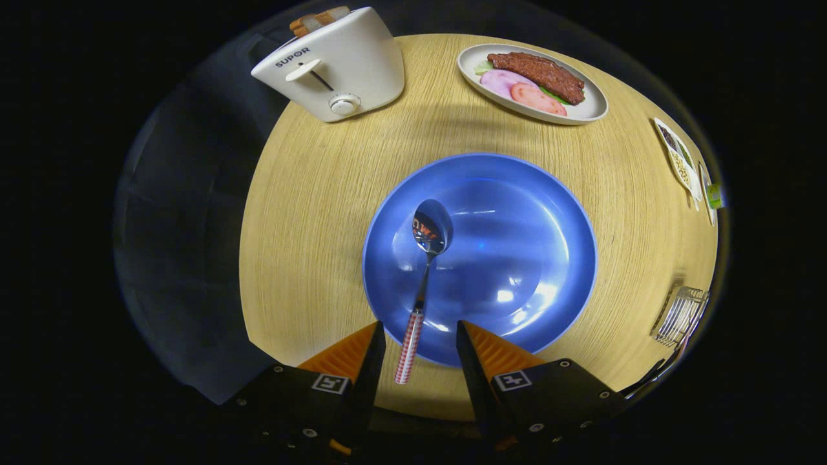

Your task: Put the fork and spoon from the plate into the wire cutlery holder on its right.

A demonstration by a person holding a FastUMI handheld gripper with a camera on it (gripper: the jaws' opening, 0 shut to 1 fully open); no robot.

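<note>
A blue plate lies in the middle of the round wooden table. A spoon rests on the plate's left part, its bowl pointing away and its red-checked handle reaching over the near rim. My gripper hangs above the near rim, open, with the checked handle in the gap between its fingers and neither finger touching it. The wire cutlery holder stands at the table's right edge, beyond the plate, and a dark utensil handle pokes out of it toward me.
A white toaster with bread slices stands at the far left of the table. A white oval plate with meat and sliced food sits at the far right. Small divided dishes line the right edge.
</note>
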